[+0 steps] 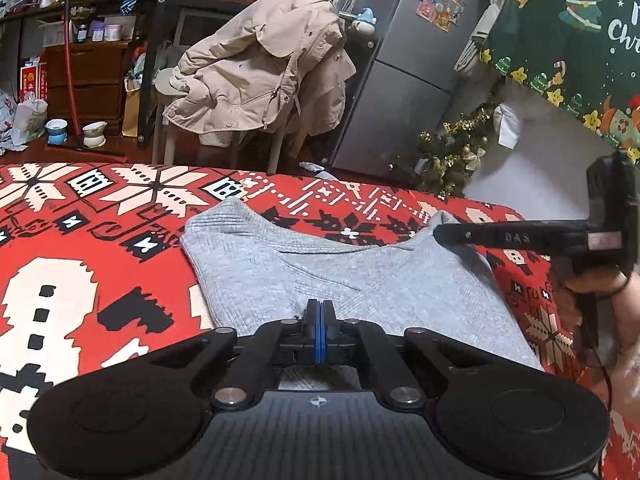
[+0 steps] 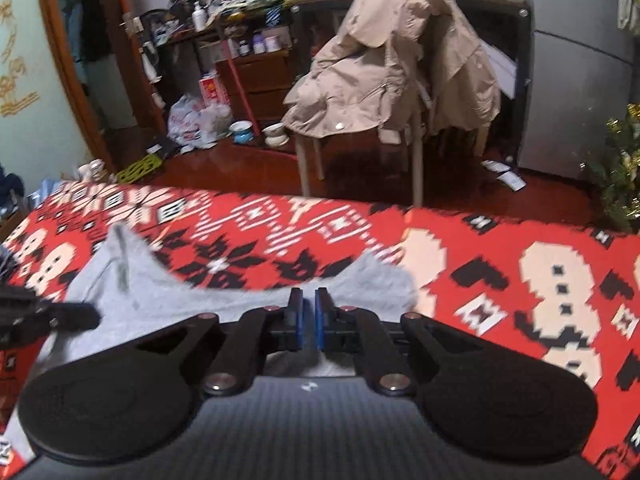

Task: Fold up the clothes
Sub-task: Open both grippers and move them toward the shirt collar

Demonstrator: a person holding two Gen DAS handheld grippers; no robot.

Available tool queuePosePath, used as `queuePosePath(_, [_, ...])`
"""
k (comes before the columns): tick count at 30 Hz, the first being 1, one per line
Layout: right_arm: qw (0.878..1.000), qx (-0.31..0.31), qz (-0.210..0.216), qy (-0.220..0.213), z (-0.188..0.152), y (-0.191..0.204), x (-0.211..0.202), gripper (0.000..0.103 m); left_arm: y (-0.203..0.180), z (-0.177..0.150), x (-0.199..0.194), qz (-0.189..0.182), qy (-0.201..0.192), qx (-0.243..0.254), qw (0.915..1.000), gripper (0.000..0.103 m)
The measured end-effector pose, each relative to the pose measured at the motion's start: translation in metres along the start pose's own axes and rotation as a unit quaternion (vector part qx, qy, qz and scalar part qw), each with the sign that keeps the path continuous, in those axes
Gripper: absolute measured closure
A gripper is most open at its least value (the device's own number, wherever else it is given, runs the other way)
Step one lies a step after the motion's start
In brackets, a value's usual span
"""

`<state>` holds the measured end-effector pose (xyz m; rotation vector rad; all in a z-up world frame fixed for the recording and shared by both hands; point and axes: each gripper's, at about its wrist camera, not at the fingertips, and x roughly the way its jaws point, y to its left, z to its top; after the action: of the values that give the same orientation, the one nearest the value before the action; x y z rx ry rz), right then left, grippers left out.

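Grey ribbed knit top (image 1: 320, 276) is spread on the red snowflake-and-snowman blanket (image 1: 80, 240), right ahead of both sets of fingers, with two pointed corners sticking up at its far edge and a crease running across the middle.

Left gripper (image 1: 319, 312) sits low over the near part of the fabric, blue pads pressed together; looks like nothing is caught between them, though the very tips are hard to read. Right gripper (image 2: 307, 304) hovers over the near edge too, its fingers a sliver apart with nothing in the gap. From the left camera it reaches in from the right, tip over the far right corner.

Step-wise, my guess is it's between grabs: the top could be laid out for a fold or partly folded already, that crease fits either. Whatever comes next needs a clean pinch on an edge or corner without bunching the blanket underneath.

Readable stuff: "DAS" on the right gripper's arm, plus a green Christmas hanging (image 1: 560, 40) past the fingers, far right, showing "Chr". Beige jacket (image 1: 260, 68) is draped on a chair straight ahead.
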<state>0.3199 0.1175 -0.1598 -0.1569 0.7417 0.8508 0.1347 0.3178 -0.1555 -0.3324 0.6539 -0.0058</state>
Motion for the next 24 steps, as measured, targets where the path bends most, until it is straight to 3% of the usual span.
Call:
queuePosePath(9, [1.000, 0.011, -0.011, -0.020, 0.014, -0.008, -0.016, 0.097, -0.008, 0.009, -0.009, 0.004, -0.016, 0.010, 0.9998, 0.100])
queuePosePath(18, [0.999, -0.002, -0.039, 0.006, 0.010, -0.025, -0.006, 0.095, 0.001, 0.016, 0.009, 0.023, 0.002, 0.010, 0.9997, 0.100])
queuePosePath(24, [0.999, 0.019, -0.039, 0.000, 0.019, -0.035, 0.009, 0.095, 0.002, 0.021, 0.009, 0.032, -0.006, 0.010, 0.9994, 0.100])
